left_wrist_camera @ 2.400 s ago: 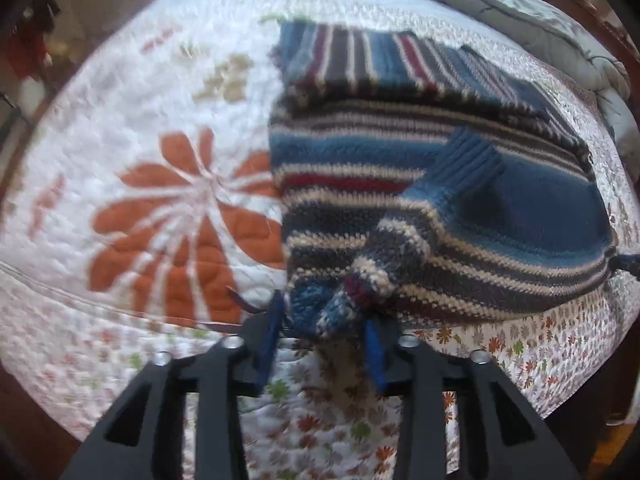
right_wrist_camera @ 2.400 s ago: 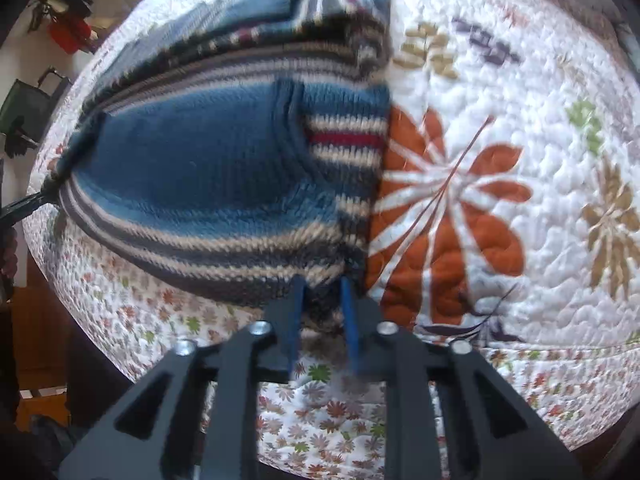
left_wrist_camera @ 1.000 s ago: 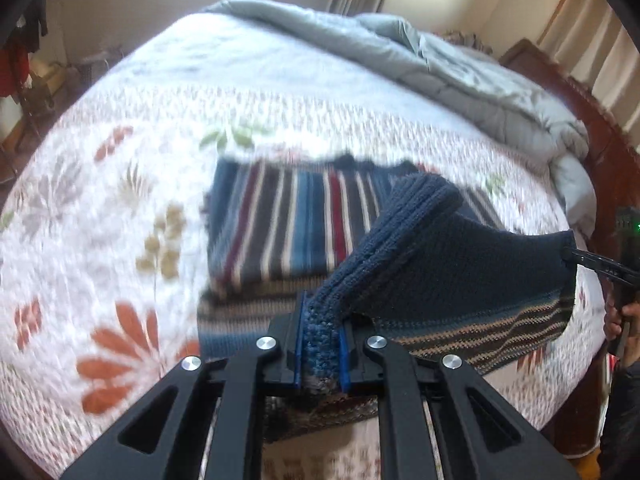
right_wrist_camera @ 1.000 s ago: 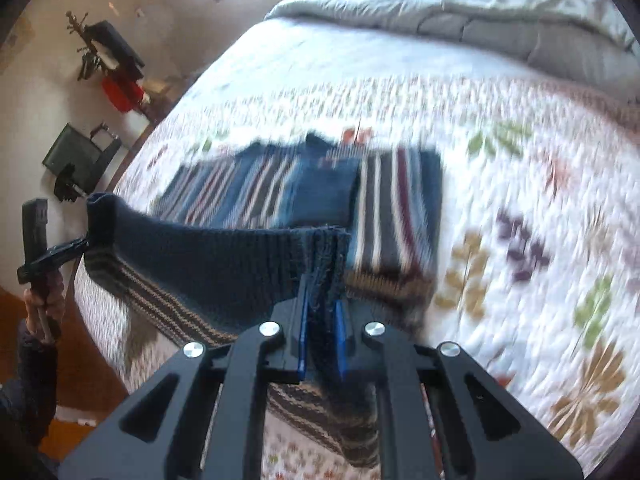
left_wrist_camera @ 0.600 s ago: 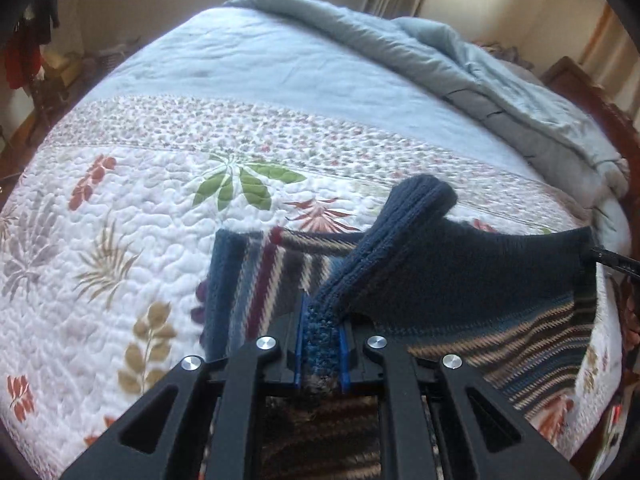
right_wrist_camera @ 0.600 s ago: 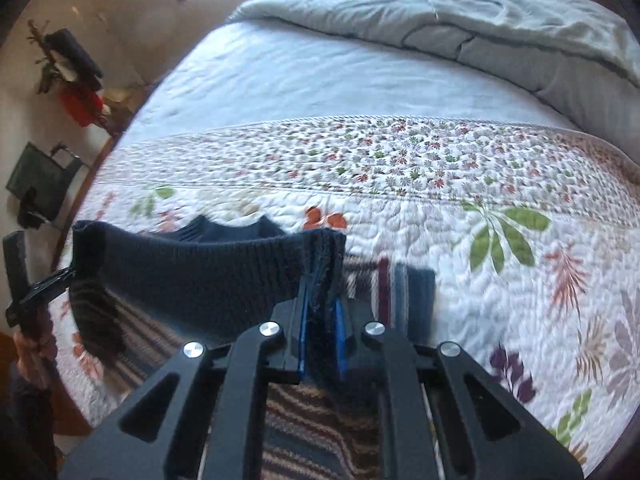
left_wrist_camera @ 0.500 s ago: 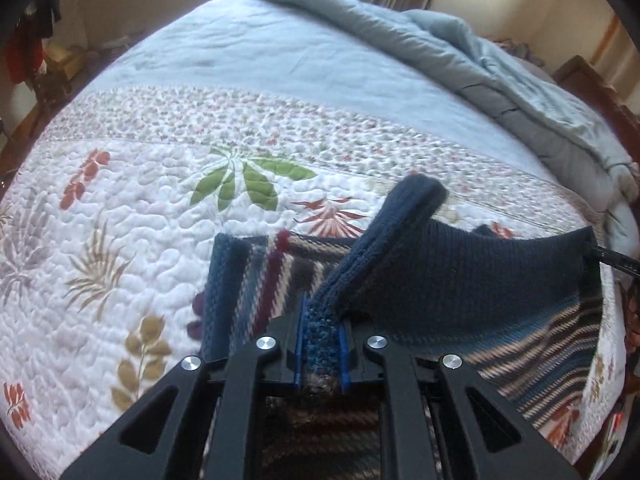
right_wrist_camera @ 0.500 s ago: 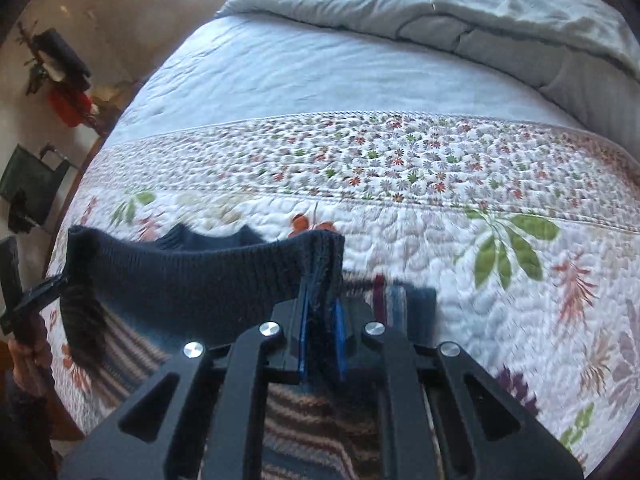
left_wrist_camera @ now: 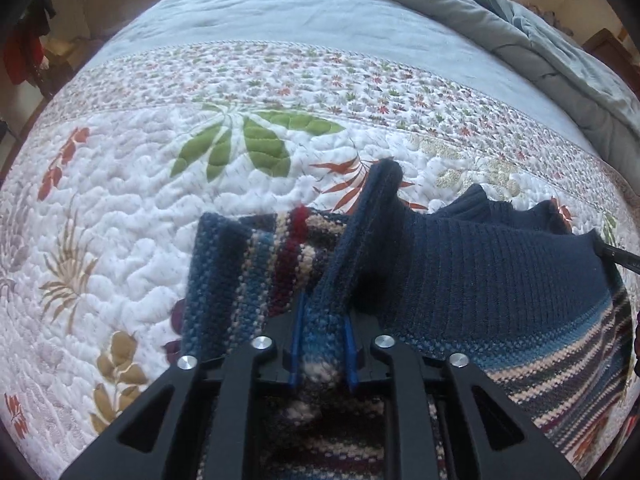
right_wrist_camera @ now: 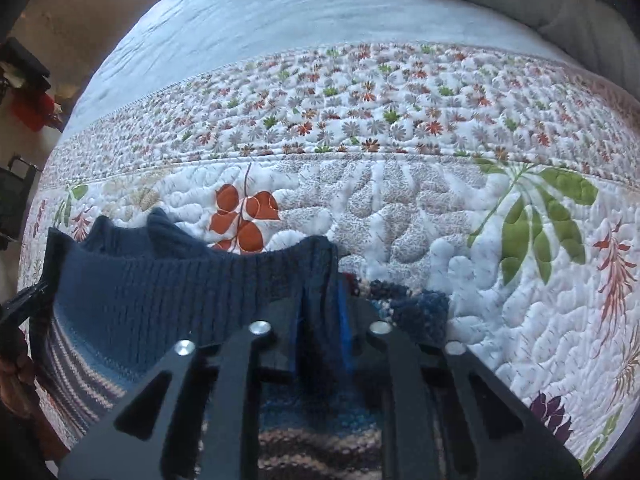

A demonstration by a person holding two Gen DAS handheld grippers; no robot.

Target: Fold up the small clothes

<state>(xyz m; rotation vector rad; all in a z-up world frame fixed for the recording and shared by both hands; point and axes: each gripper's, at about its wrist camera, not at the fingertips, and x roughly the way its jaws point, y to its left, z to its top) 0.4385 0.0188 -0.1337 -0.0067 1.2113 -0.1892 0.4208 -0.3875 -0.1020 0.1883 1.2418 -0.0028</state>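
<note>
A striped knit sweater [left_wrist_camera: 480, 272] in navy, blue, cream and dark red lies on the flowered quilt [left_wrist_camera: 160, 200], its navy hem folded over the striped part. My left gripper [left_wrist_camera: 322, 340] points steeply down. Its jaws are opening, and a fold of the hem still fills the gap and touches both blue pads. In the right wrist view the sweater [right_wrist_camera: 160, 292] runs off to the left. My right gripper [right_wrist_camera: 320, 332] is opening too; the hem corner stands between its pads, with a little of the right pad's inner face bare.
The quilt [right_wrist_camera: 440, 220] stretches far beyond the sweater, and a rumpled grey duvet [left_wrist_camera: 520, 32] lies at the bed's far end. A hand [right_wrist_camera: 16, 376] shows at the left edge. Dark furniture and a red object [right_wrist_camera: 32, 108] stand off the bed.
Both grippers carried the near hem up and over towards the far end of the sweater, then came down close to the quilt. Their pads now stand a little wider apart.
</note>
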